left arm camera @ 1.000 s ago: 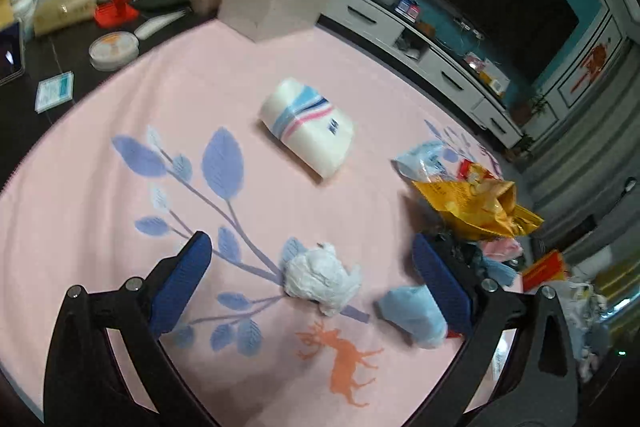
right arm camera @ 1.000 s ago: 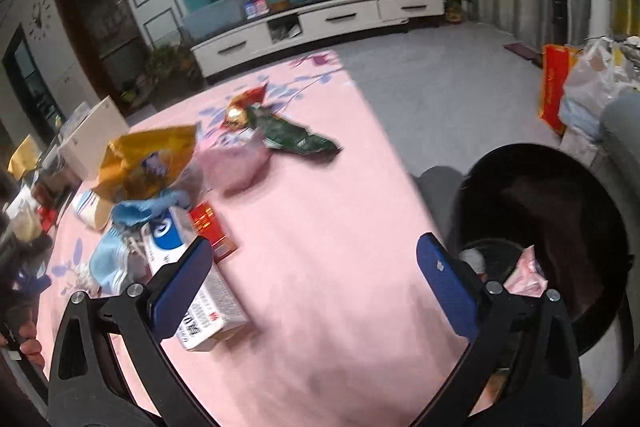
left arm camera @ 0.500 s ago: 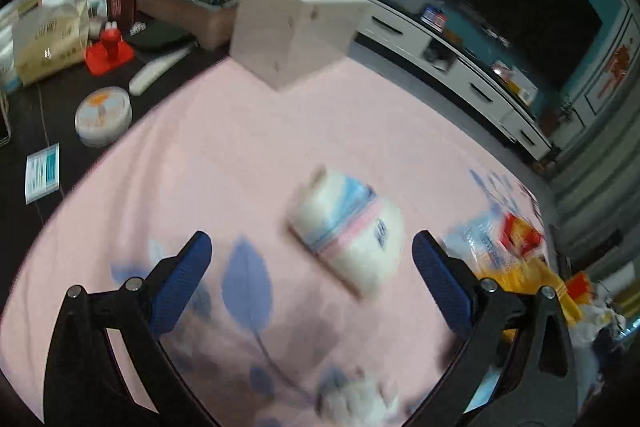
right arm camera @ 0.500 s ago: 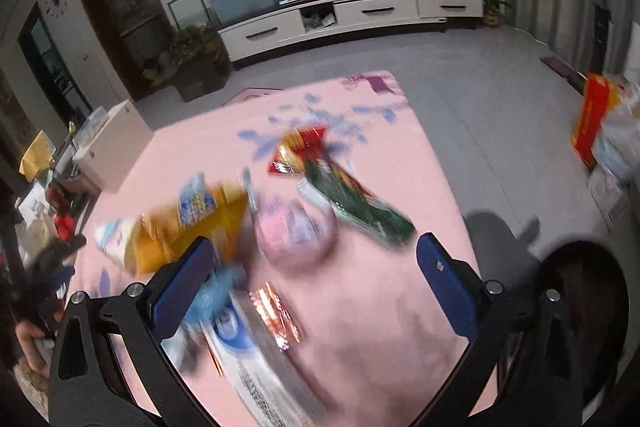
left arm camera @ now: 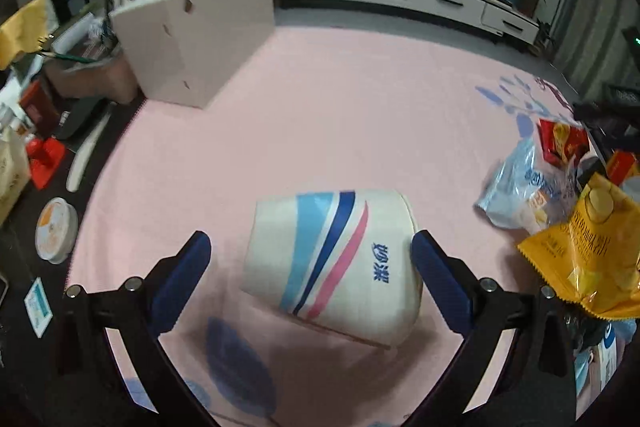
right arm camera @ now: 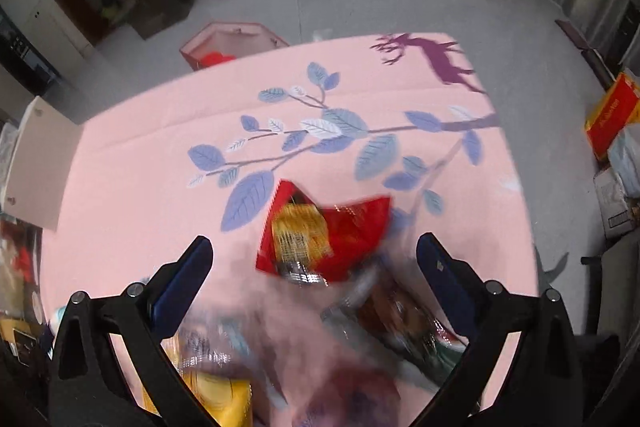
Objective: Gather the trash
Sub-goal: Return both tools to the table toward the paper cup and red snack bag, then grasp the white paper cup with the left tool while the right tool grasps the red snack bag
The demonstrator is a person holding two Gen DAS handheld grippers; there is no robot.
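Left gripper (left arm camera: 310,279): jaws wide apart, a white tissue pack (left arm camera: 332,259) with blue and pink stripes lying between them on the pink cloth (left arm camera: 340,115) | Right gripper (right arm camera: 316,281): jaws wide apart over a blurred red wrapper (right arm camera: 324,233) | Yellow bag (left arm camera: 588,259) and pale blue bag (left arm camera: 516,191) lie to the pack's right
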